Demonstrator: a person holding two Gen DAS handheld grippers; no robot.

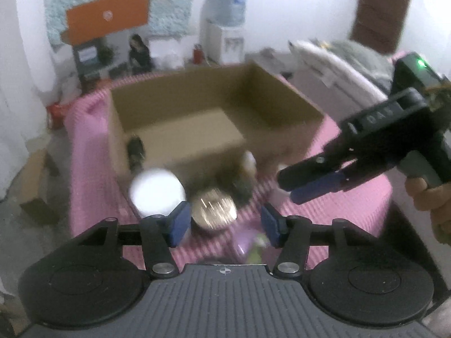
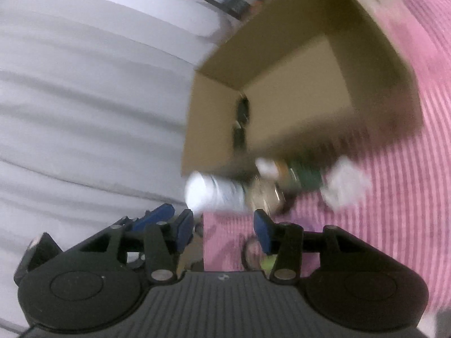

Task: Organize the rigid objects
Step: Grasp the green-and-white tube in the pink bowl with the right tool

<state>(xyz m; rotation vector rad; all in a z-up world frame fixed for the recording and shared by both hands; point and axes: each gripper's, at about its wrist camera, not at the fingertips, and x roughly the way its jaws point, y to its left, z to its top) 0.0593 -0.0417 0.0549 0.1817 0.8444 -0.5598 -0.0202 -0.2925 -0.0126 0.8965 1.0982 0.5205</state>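
Note:
An open cardboard box (image 1: 282, 118) stands on a pink striped cloth (image 1: 93, 169), with a dark object (image 1: 135, 149) lying inside at its left. In front of it sit a white cylindrical bottle (image 1: 156, 194), a gold-lidded jar (image 1: 212, 208) and blurred dark items. My left gripper (image 1: 225, 225) is open just short of the jar, with nothing between its pads. My right gripper (image 1: 291, 188) comes in from the right. In the right wrist view my right gripper (image 2: 224, 231) is open and empty, near the white bottle (image 2: 214, 191), the gold-lidded jar (image 2: 265, 194), a green item (image 2: 307, 180) and a white item (image 2: 346, 183). The box (image 2: 211, 118) lies beyond them.
A water dispenser (image 1: 225, 28), a seated person (image 1: 139, 53) and shelves stand at the back of the room. A small cardboard box (image 1: 36, 188) sits on the floor at the left. Piled bags (image 1: 338, 59) lie to the right. A white wall (image 2: 84, 84) borders the table.

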